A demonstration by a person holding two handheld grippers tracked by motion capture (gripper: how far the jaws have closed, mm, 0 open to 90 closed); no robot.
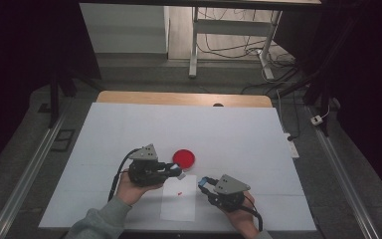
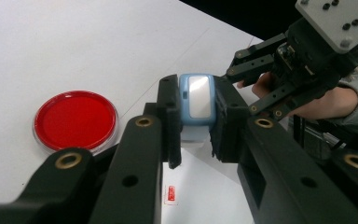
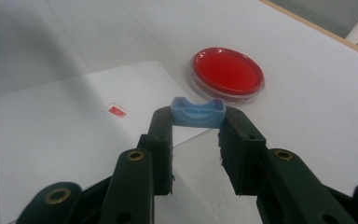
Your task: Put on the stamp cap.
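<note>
My left gripper (image 1: 179, 173) (image 2: 196, 127) is shut on a small light-blue case with a shiny pale face (image 2: 196, 99), held just above the table. To its right, my right gripper (image 1: 203, 183) (image 3: 198, 123) is shut on a light-blue curved piece (image 3: 198, 113) with raised ends. The two grippers point toward each other over a white paper sheet (image 1: 178, 205) (image 3: 65, 135), their tips a short way apart. A round red dish (image 1: 184, 158) (image 2: 74, 120) (image 3: 227, 72) lies on the table just beyond them.
The paper sheet bears a small red mark (image 1: 179, 193) (image 3: 115, 110). A white mat covers the table (image 1: 129, 129), with a wooden edge at the far side. Beyond are a desk frame, cables and a power strip on the floor.
</note>
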